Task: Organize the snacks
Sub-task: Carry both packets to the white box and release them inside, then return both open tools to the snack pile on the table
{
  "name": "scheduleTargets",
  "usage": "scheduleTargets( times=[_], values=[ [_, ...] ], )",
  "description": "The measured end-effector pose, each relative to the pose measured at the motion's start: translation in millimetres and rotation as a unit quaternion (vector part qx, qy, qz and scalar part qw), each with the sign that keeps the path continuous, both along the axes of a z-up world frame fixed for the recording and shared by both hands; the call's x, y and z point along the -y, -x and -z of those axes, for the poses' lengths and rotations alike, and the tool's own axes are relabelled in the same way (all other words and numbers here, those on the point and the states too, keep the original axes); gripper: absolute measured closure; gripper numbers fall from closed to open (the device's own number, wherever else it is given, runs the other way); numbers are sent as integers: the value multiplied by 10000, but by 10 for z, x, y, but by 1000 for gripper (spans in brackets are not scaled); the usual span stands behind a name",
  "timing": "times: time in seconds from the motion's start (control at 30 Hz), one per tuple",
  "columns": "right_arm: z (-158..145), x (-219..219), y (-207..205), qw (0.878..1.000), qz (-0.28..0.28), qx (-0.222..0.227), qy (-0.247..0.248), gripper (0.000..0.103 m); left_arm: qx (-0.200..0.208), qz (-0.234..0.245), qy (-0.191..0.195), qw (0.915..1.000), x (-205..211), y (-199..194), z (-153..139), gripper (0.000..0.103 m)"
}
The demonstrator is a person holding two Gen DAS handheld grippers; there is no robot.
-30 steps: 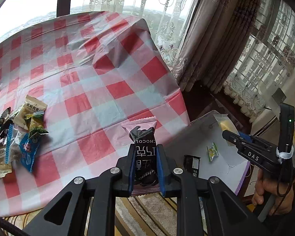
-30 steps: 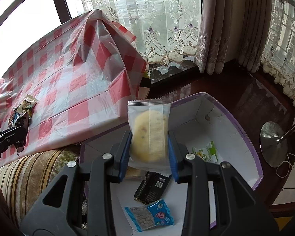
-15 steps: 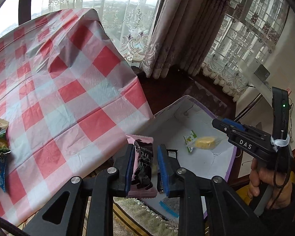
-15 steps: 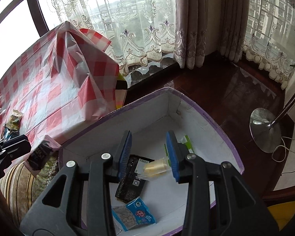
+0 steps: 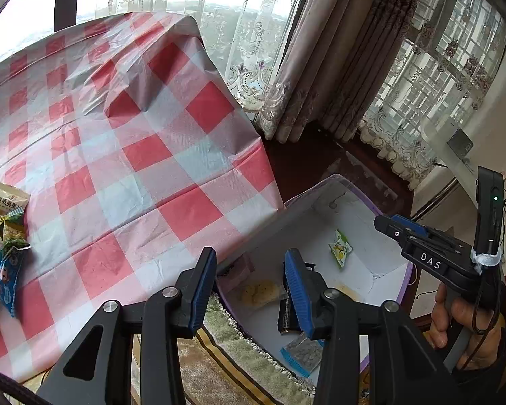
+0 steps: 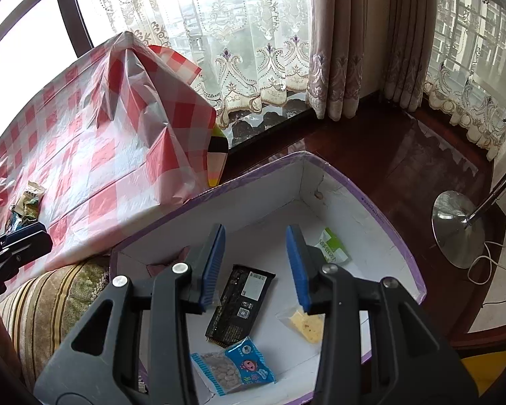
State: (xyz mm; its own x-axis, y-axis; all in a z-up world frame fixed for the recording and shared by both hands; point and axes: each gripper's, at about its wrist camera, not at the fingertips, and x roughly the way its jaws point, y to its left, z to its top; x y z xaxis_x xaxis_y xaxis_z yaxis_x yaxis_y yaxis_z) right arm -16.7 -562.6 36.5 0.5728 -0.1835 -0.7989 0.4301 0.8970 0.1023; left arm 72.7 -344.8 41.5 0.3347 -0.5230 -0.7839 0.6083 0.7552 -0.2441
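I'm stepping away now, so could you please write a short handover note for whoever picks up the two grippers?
Left gripper: open, empty; its jaws have just been opening, over the box.
Right gripper: open, empty, also over the box.
In the box: black chocolate bar, yellow cake packet, blue nut packet, green packet, pink packet.
Left to do: the snack pile on the checked tablecloth.
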Motion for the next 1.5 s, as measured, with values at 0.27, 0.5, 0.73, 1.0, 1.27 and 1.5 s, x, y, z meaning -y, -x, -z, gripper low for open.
scheduleTargets(
  times=[0.27,0.5,0.73,1.0,1.27,1.5],
  values=[
    [-232,-373,-119,9979,-407,191,463,37,915,-347,63,9952,-169,97,-335,38],
    [-481,-815,-302,9907,-427,399,1227,24,1952,-922,407,9756,-489,146,-638,19],
    [-630,-1192,-463,9862,-707,776,1278,12,2501,-1395,444,9571,-928,58,-752,16],
    [-564,-1574,-742,9868,-1295,868,435,12,2265,-2037,423,9515,-1564,-161,-689,16],
    [-515,-2020,-998,9789,-1818,931,21,12,2266,-2655,300,9366,-2191,-296,-568,16],
    [-437,-2397,-1225,9716,-2220,811,-90,12,1858,-3377,98,9227,-2788,-449,-351,16]
  ],
)
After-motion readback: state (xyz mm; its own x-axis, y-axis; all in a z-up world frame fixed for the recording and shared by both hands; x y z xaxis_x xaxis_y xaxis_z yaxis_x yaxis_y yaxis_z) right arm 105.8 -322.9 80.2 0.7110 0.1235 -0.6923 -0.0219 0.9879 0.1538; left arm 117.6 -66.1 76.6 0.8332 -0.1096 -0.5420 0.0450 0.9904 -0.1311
